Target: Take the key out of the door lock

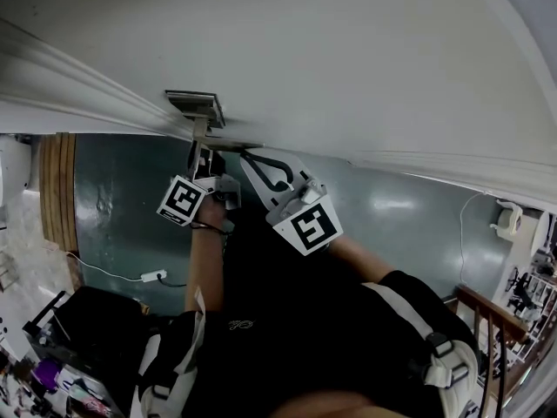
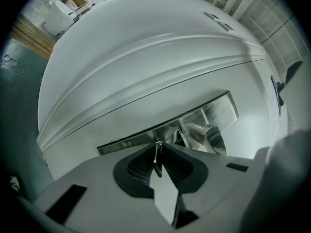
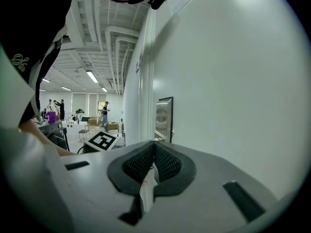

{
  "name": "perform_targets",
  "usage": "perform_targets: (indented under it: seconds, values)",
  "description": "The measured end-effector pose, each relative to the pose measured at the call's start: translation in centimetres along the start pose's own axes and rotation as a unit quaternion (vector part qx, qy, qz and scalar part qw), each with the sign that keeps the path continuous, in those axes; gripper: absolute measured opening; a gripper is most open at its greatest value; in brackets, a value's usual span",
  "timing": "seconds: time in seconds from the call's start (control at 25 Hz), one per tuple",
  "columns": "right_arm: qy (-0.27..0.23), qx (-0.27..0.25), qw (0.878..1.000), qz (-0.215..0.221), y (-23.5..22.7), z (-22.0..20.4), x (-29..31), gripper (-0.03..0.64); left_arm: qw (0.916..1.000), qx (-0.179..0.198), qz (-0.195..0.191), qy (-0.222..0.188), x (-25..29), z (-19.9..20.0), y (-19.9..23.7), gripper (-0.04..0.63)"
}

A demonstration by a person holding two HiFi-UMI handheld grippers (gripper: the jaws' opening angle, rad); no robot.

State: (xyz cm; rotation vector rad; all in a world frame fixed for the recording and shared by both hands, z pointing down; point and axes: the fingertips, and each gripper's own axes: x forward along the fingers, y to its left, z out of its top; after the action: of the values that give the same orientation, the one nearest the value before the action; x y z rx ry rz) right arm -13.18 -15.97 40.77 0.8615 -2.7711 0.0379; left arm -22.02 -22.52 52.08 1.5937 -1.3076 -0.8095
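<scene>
Steel shows between the dark pads of the left gripper (image 2: pixel 158 147): a thin key (image 2: pixel 157 157), seen edge-on, with the jaws nearly together and pressed on it. Its tip reaches the brushed lock plate (image 2: pixel 219 111) set near the edge of the white door (image 2: pixel 146 57). It seems to sit in the lock, though the pads hide the keyhole. The right gripper (image 3: pixel 154 152) hangs just beside the door, near the left one, its jaws closed on nothing.
</scene>
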Motion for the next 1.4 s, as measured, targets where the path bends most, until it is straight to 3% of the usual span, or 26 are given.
perform_targets:
  seconds: [0.12, 0.32, 0.88, 1.4]
  values:
    - [-0.002, 0.004, 1.000, -0.004, -0.30, 0.14, -0.12, 0.009, 0.9999, -0.008, -0.002, -0.009, -0.01, 0.06, -0.10, 0.056]
    - [0.001, -0.002, 1.000, -0.003, -0.28, 0.06, -0.17, 0.008, 0.9982, -0.054, -0.009, -0.025, -0.02, 0.15, -0.14, 0.045]
    - [-0.001, 0.003, 1.000, -0.004, -0.12, -0.50, -0.37, 0.009, 0.9975, -0.066, -0.001, -0.025, -0.14, 0.17, 0.25, 0.041]
    - [-0.006, 0.009, 1.000, -0.012, -0.77, -0.30, -0.58, 0.008, 0.9929, -0.112, -0.005, -0.041, -0.41, 0.14, 0.42, 0.037]
